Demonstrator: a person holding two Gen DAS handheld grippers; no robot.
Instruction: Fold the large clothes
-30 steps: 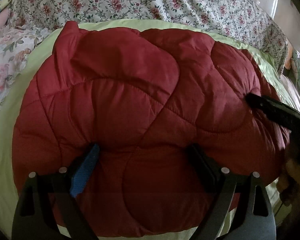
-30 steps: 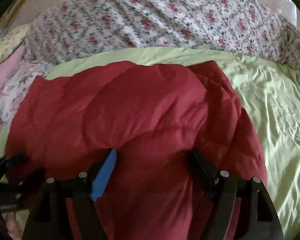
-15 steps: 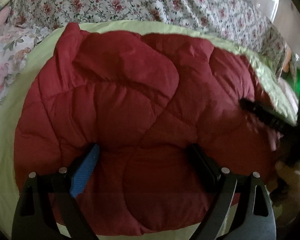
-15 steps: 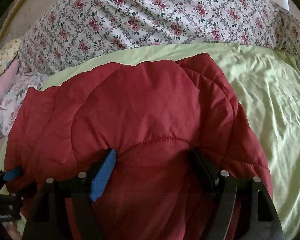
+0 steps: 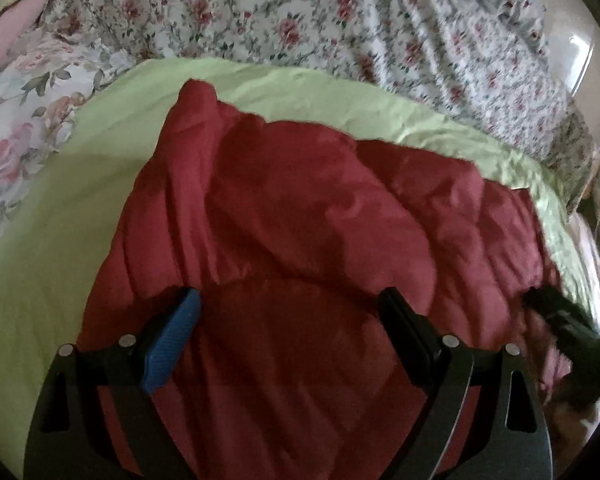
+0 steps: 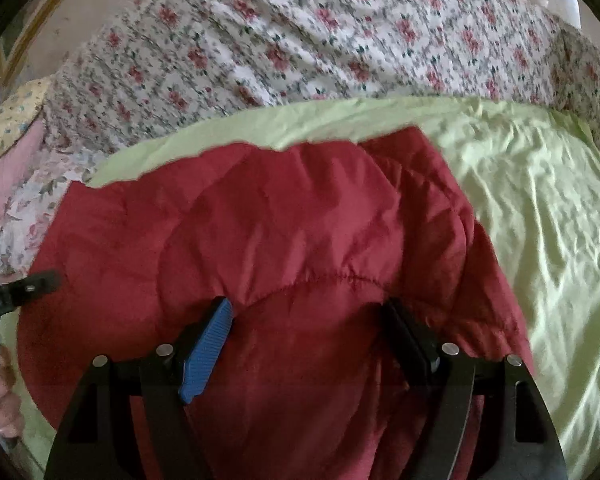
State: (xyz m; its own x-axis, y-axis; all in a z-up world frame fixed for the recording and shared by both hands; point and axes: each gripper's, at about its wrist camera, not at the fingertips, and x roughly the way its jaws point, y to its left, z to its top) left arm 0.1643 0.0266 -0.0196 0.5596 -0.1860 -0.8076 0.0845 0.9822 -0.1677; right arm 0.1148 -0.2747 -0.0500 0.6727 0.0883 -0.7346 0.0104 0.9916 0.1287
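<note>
A dark red quilted jacket (image 5: 320, 208) lies spread on a light green sheet (image 5: 60, 240). My left gripper (image 5: 290, 296) is open and points down onto its near left part, with padded cloth bulging between the wide fingers. My right gripper (image 6: 307, 304) is open in the same way over the jacket (image 6: 280, 208) near its right side. A stitched seam runs just beyond its fingertips. The right gripper's dark finger (image 5: 540, 300) shows at the right edge of the left wrist view. The left gripper's finger (image 6: 40, 280) shows at the left of the right wrist view.
A floral bedcover (image 5: 340, 20) is heaped behind the jacket, with a pink pillow (image 5: 12, 28) at the far left. The green sheet (image 6: 540, 200) lies wrinkled to the right of the jacket. A hand (image 6: 4, 400) shows at the lower left of the right wrist view.
In the left wrist view the jacket has slid to the right and more green sheet shows on the left. In the right wrist view the left gripper's finger has moved up over the jacket's left edge.
</note>
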